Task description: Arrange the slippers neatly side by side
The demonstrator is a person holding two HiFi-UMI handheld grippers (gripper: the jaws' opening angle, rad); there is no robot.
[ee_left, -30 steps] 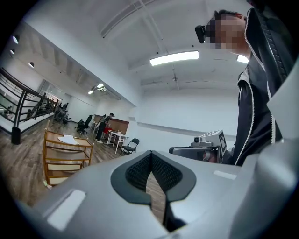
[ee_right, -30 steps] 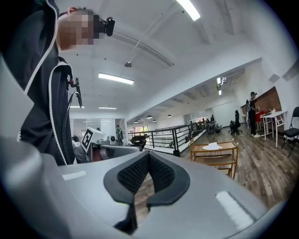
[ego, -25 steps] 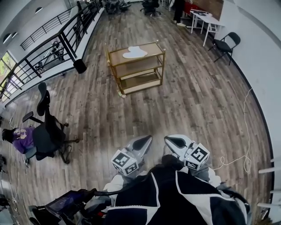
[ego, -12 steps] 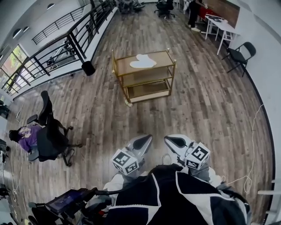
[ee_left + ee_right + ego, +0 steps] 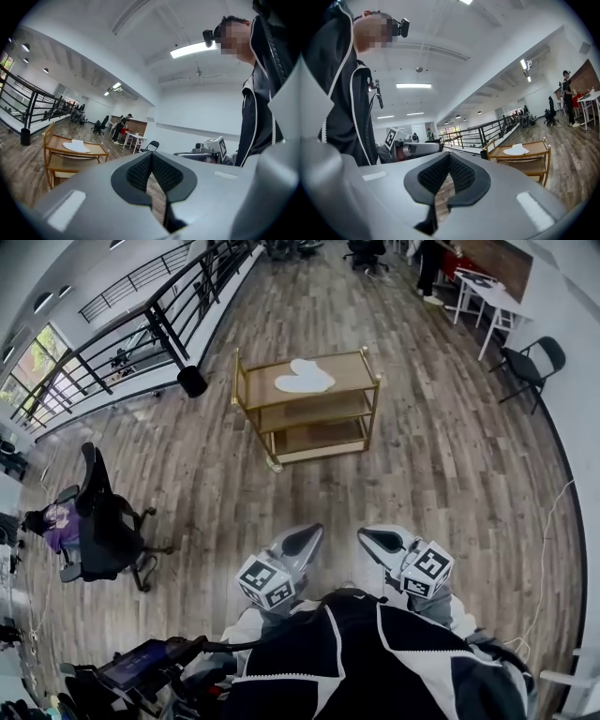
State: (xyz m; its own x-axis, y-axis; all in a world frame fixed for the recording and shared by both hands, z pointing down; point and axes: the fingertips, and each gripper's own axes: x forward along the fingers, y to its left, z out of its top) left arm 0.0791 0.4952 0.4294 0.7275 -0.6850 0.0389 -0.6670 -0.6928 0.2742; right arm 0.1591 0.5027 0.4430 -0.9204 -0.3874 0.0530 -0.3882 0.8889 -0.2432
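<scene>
Head view: the white slippers [image 5: 303, 378] lie on the top shelf of the gold cart [image 5: 309, 414], overlapping loosely (their exact lie is too small to tell).
Progress: nothing looks arranged yet, so the reaching and sorting are all left.
Left gripper [image 5: 302, 540]: jaws pressed together, empty, well apart from the cart.
Right gripper [image 5: 374, 539]: likewise closed on nothing, near the left one.
Between: bare wooden floor [image 5: 450, 474].

No text, label, brand or number can be read.
</scene>
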